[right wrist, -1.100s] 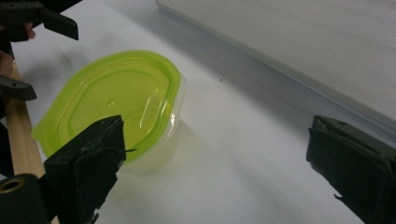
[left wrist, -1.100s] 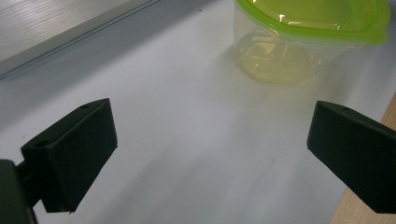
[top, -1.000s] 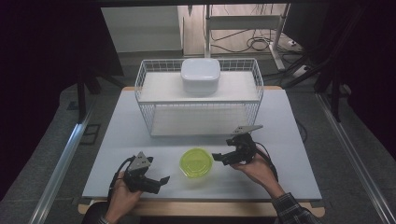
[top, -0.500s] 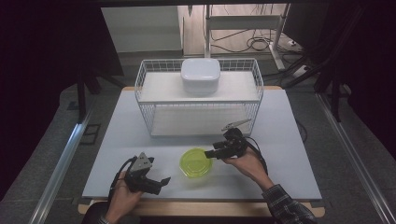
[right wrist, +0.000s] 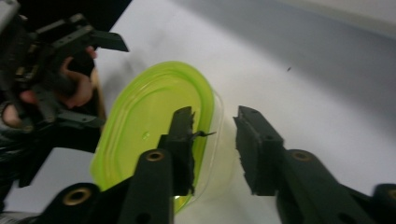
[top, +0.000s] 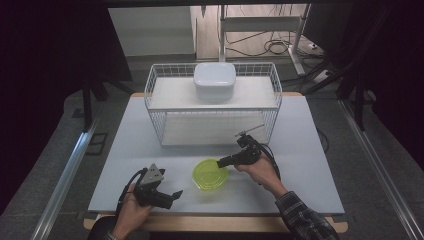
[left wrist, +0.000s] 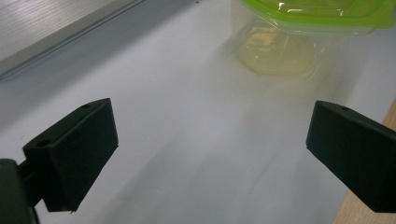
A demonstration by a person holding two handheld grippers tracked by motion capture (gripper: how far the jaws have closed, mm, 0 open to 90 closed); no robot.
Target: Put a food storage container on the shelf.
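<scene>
A clear round container with a lime-green lid (top: 210, 175) (right wrist: 144, 130) stands on the white table near its front. My right gripper (top: 222, 162) (right wrist: 215, 126) has reached the container's right edge. Its jaws have just been closing and stand astride the rim, one over the lid and one outside the clear wall. A sliver of table still shows between the wall and the outer jaw. My left gripper (top: 175, 195) (left wrist: 210, 144) rests open on the table left of the container (left wrist: 289, 42), with nothing between its jaws. It also appears as the left gripper (right wrist: 70, 42) beyond the lid.
A white wire rack (top: 212, 107) stands at the back middle of the table, with a white lidded box (top: 215, 80) on its upper shelf. The table's wooden front edge (top: 215, 222) runs just behind both hands.
My right gripper has moved left and down to the container, and its jaws have narrowed around the rim. The left hand has kept still.
</scene>
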